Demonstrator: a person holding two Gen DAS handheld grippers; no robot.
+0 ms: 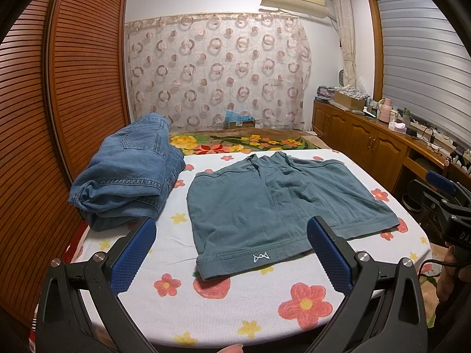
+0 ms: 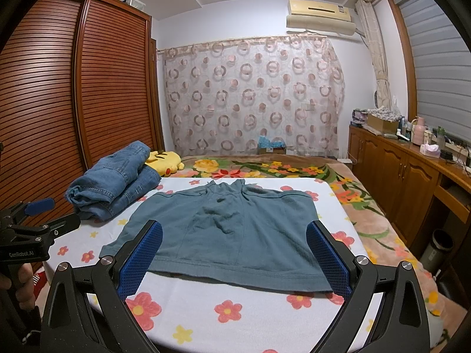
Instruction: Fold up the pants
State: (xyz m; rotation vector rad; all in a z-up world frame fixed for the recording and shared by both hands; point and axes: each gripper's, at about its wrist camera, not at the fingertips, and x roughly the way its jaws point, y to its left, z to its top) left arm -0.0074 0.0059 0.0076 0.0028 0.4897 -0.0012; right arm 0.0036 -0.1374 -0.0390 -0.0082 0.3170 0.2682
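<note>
Left tongs: my left tongs (image 1: 231, 253) are released, the blue pads spread wide, gripping nothing; they hover over the near edge of the board, in front of the hem with the small white logo.
Right tongs: my right tongs (image 2: 234, 257) are released too, pads wide apart and gripping nothing, held just above the near hem.
Other view of each: the right tongs show at the right edge of the left camera (image 1: 441, 188), the left tongs at the left edge of the right camera (image 2: 41, 214); both sit off the sides of the board.
Shorts: the teal shorts (image 1: 279, 200) lie spread flat and unfolded in the middle of the board, waistband at the far side, leg hems toward me, a few creases near the centre.
Worktop: the board wears a white cover with flowers (image 1: 235, 303); it seems to rest on the bed, though I cannot see what holds it up.
Jeans: a folded pile of blue jeans (image 1: 129, 173) sits at the far left of the board, just beside the shorts and apart from them.
Behind: a flowered blanket (image 2: 265, 167) covers the bed, with a yellow plush toy (image 2: 164, 161) behind the jeans.
Sides: slatted wardrobe doors (image 2: 88, 88) stand on the left, wooden cabinets (image 2: 397, 176) on the right.
</note>
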